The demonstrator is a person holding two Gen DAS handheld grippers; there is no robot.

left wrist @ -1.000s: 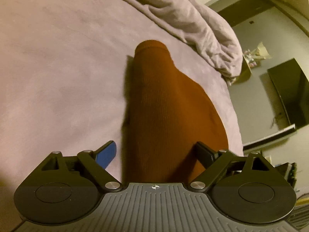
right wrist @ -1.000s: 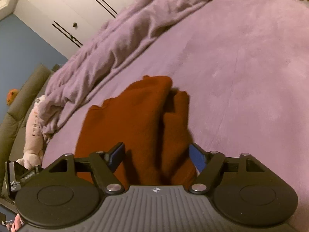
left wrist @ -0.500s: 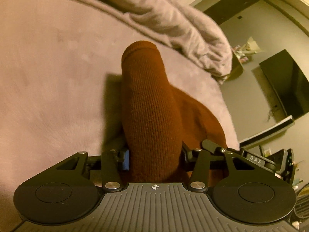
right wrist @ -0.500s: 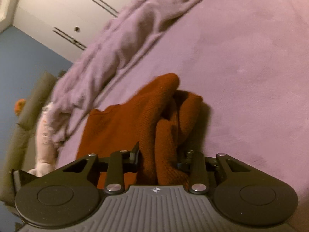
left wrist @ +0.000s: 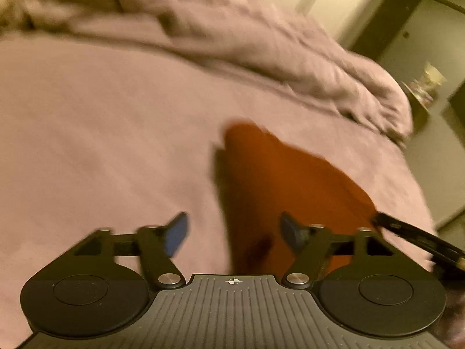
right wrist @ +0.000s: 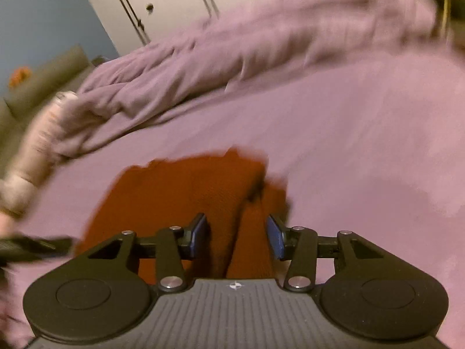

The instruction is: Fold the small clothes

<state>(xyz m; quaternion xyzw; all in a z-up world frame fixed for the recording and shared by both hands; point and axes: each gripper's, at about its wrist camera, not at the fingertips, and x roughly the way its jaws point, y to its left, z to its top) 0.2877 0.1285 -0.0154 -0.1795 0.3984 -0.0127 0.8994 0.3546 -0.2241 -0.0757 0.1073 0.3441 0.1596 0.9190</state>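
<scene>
The rust-brown knit garment (right wrist: 186, 192) lies bunched on the bed (right wrist: 363, 145), soft, light and floppy (best pinched at a folded edge, I'd say). Both claws have just been opening: the left claw (left wrist: 232, 232) gapes wide, the right claw (right wrist: 237, 237) straddles a fold without pressing.
</scene>
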